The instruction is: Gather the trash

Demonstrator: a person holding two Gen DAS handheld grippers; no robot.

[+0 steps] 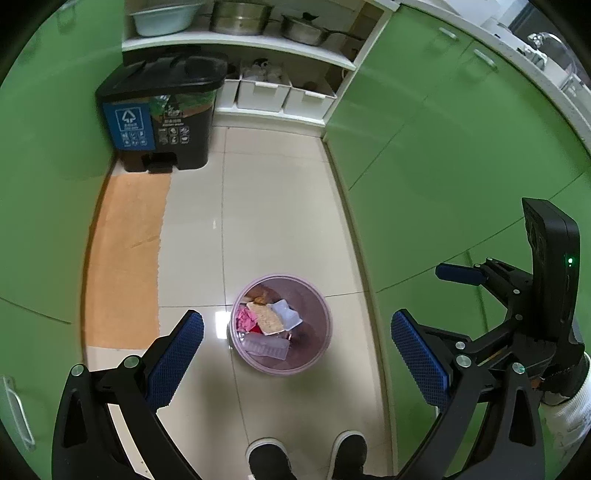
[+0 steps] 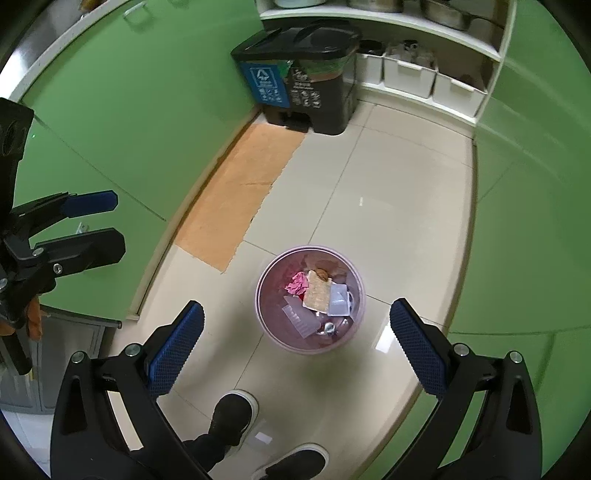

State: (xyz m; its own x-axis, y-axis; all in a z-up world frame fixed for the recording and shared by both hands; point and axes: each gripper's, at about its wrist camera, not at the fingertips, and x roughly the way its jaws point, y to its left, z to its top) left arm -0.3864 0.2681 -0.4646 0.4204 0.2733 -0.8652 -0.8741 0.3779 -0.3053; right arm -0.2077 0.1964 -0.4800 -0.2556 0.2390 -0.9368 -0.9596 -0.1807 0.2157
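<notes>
A round pink bin (image 1: 325, 306) (image 2: 266, 280) stands on the tiled floor below both grippers. Inside lie crumpled pink paper (image 1: 245, 318) (image 2: 297, 282), a beige slab (image 1: 267, 318) (image 2: 318, 293), a white plastic box (image 1: 289, 314) (image 2: 338, 301) and a clear plastic tray (image 1: 267, 347) (image 2: 301, 317). My left gripper (image 1: 297, 319) (image 2: 120, 223) is open above the bin with nothing between its fingers. My right gripper (image 2: 297, 312) is also open and holds nothing. In the left wrist view it shows at the right edge, with one blue pad (image 1: 458, 274) visible.
A black two-part pedal bin (image 1: 162, 110) (image 2: 306, 77) stands at the far end beside white storage boxes (image 1: 266, 92) under a shelf of pots (image 1: 240, 18). Green cabinets (image 1: 424, 166) line both sides. An orange mat (image 1: 125, 258) lies left. A person's shoes (image 1: 266, 458) (image 2: 232, 413) are nearest.
</notes>
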